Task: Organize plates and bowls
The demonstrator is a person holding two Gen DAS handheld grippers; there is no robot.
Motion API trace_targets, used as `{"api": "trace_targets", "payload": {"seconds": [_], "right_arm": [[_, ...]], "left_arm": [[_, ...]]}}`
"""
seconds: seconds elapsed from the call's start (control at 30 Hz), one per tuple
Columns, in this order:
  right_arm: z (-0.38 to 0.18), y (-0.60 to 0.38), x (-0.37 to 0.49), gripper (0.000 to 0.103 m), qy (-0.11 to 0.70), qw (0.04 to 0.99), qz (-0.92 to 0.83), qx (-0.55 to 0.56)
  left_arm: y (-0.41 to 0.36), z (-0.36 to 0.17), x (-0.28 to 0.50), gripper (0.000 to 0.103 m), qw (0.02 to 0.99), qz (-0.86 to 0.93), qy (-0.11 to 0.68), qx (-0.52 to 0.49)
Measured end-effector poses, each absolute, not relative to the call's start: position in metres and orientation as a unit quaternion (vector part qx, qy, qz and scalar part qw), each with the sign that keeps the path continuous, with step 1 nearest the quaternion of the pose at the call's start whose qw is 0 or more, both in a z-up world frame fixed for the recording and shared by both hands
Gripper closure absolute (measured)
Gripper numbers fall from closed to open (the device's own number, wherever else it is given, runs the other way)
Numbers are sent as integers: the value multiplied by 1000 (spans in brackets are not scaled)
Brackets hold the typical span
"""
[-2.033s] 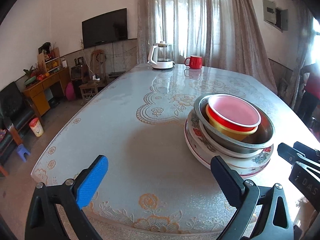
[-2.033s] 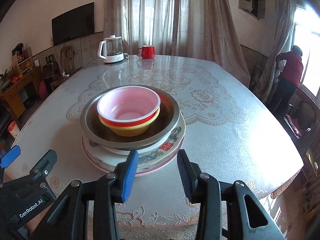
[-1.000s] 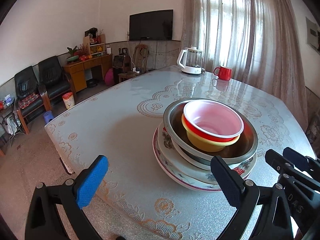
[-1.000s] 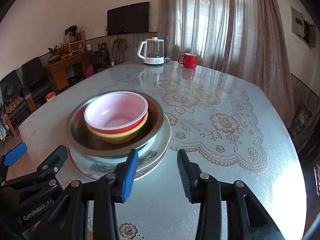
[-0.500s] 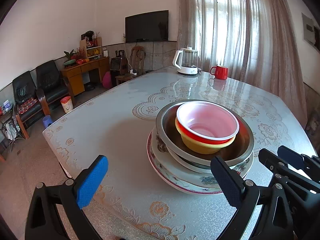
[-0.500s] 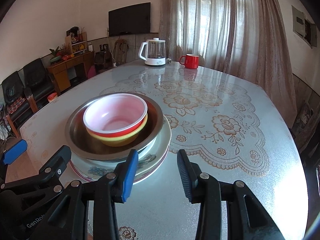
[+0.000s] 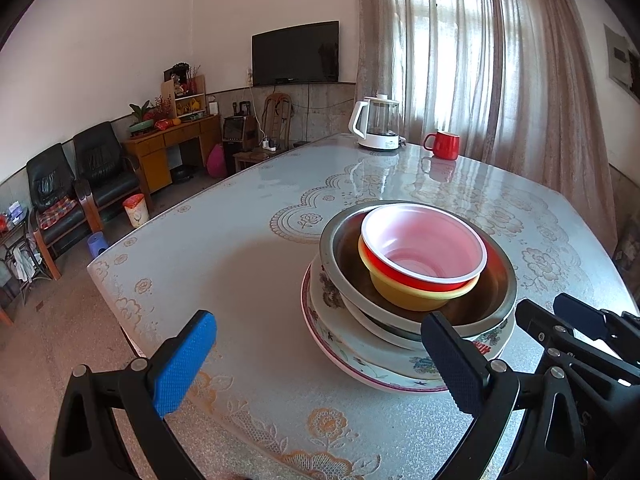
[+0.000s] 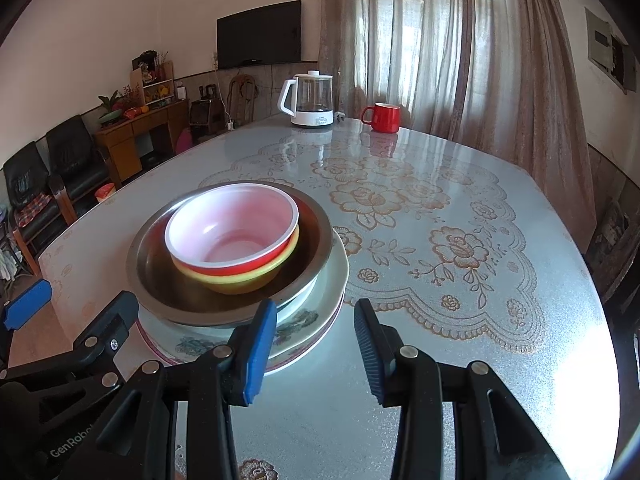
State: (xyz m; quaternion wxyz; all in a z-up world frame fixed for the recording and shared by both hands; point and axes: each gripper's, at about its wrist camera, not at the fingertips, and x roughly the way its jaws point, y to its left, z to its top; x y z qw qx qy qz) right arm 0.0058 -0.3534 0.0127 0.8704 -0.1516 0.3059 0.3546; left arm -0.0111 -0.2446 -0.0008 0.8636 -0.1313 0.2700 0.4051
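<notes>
Judging progress: looks near done, every dish is nested in one pile.
stack: red bowl (image 8: 232, 228) in yellow bowl (image 8: 244, 280), in steel bowl (image 8: 160, 276), on floral plates (image 8: 304, 320); all on table (image 8: 440, 320), well short of kettle (image 8: 310, 98) and red mug (image 8: 382, 117).
left gripper (image 7: 316, 360): released, empty, just short of stack.
right gripper (image 8: 316, 344): part open, empty, beside the floral plates' near rim.
left to do: nothing visibly loose.
writing: "GenRob…" on the left gripper's body; red characters on plate rim, unreadable.

I count four bowls at my twelve o'clock: one red bowl (image 8: 232, 232), one yellow bowl (image 8: 244, 278), one steel bowl (image 8: 160, 280), one white bowl (image 7: 372, 326). Beneath, one floral plate (image 8: 316, 320). Farther off: one kettle (image 8: 310, 98), one red mug (image 8: 384, 117).
</notes>
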Motion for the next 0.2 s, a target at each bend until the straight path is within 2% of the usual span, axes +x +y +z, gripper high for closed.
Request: {"api": "trace_targets", "payload": {"seconds": [0.2], "right_arm": [[11,-348,5,63,307,868,359,-155]], "left_arm": [[-241,-2,-13,3,863,406,271,-133]]}}
